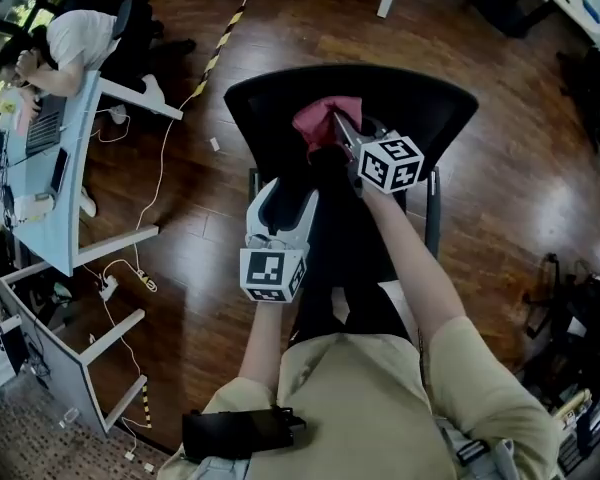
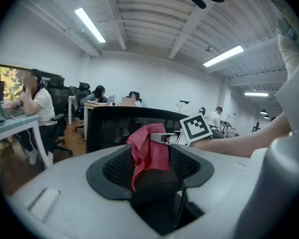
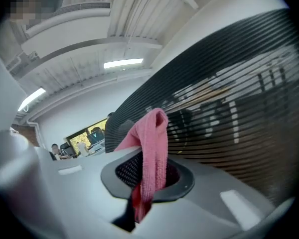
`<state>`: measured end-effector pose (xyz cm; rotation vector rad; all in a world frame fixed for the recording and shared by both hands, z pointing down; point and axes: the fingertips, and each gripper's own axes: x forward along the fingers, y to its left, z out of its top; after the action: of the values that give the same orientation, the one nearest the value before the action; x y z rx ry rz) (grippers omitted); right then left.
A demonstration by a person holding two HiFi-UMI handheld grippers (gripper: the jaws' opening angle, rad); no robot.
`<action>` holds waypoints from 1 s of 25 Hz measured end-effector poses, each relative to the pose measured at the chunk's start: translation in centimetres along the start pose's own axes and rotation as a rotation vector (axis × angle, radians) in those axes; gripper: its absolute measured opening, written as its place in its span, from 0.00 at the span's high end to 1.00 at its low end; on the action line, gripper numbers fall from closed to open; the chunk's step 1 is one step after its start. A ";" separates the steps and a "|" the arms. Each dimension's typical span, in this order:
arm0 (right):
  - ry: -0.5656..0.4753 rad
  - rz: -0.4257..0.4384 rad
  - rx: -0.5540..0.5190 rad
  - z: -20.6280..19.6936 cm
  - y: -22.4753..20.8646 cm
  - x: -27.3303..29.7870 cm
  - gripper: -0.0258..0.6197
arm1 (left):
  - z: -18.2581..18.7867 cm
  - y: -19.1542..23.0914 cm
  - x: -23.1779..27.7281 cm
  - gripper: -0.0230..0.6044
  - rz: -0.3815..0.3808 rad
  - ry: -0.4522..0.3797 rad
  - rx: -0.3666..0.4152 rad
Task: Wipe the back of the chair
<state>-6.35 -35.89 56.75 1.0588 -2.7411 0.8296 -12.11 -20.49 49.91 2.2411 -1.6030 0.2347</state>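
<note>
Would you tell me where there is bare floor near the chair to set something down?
The widest bare wooden floor lies right of the chair back, up to the dark clutter at the right edge. Another patch lies beyond the chair's top edge. The left is crowded: cables trail beside the white desk and a seated person.

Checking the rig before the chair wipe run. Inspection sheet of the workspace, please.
Surface: dark wooden floor; no table in use.
Job's things: black mesh chair back, upright; pink cloth held close to it.
Clutter: bags and gear on the floor at right.
Grippers: right gripper jaws shut on the cloth; left gripper jaws at the cloth's lower end, grip unclear.
Cables: white cable and power strip on the floor by the desk.
Surroundings: desk at left with a seated person; striped tape on the floor.
</note>
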 end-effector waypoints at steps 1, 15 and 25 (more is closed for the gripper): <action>-0.016 -0.038 0.006 0.5 -1.8 -1.9 0.93 | -0.1 -1.4 1.1 0.59 -0.031 -0.001 0.003; -0.100 -0.346 0.030 3.4 -15.5 -18.1 0.93 | -1.2 -15.7 7.5 0.59 -0.299 0.002 0.042; 0.058 0.137 -0.050 -3.2 3.3 -0.5 0.93 | -1.5 -0.9 0.3 0.59 0.057 0.012 0.020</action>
<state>-8.47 -31.95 57.87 0.8320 -2.7948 0.7909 -11.01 -19.93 51.16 2.2059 -1.6670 0.2802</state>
